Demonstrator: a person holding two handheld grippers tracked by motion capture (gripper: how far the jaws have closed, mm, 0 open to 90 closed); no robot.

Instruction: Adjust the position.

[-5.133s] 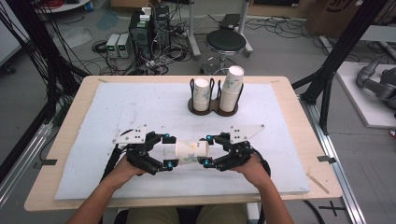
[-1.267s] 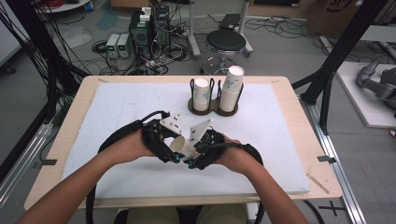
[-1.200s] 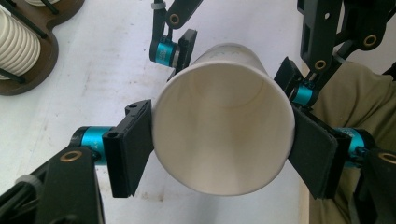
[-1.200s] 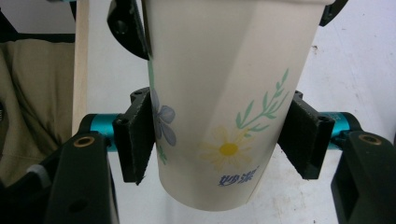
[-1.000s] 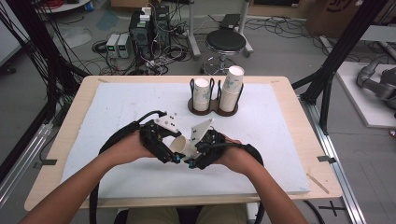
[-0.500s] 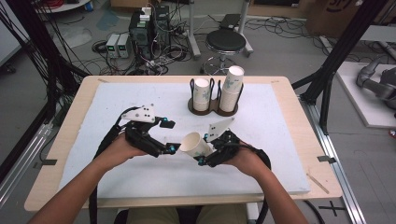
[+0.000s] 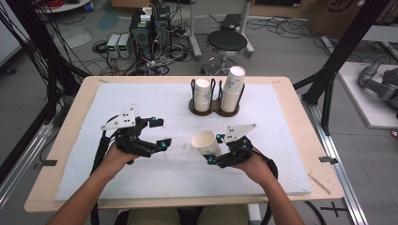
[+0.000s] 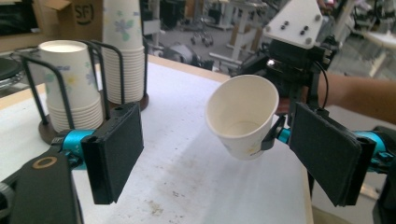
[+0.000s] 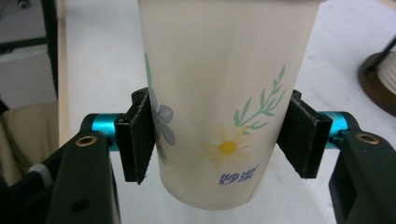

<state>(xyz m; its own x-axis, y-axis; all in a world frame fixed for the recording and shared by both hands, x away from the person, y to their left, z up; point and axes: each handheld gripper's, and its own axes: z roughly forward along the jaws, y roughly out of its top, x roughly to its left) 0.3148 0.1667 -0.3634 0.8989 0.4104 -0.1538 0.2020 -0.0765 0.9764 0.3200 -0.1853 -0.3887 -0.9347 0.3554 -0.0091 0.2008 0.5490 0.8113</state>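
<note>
The right gripper (image 7: 212,152) clamps a paper cup (image 7: 205,143) near its base, pads pressed against both sides, holding it tilted above the white mat (image 7: 281,140) at table centre. The left gripper (image 7: 160,133) stands wide open with nothing between its jaws, which have just been opening, well left of the cup. Two cup stacks sit in the rack (image 7: 215,107) beyond.

L gripper (image 7: 158,133) jaws just widened, nothing between, R gripper (image 7: 212,151) clamped, forearms low
</note>
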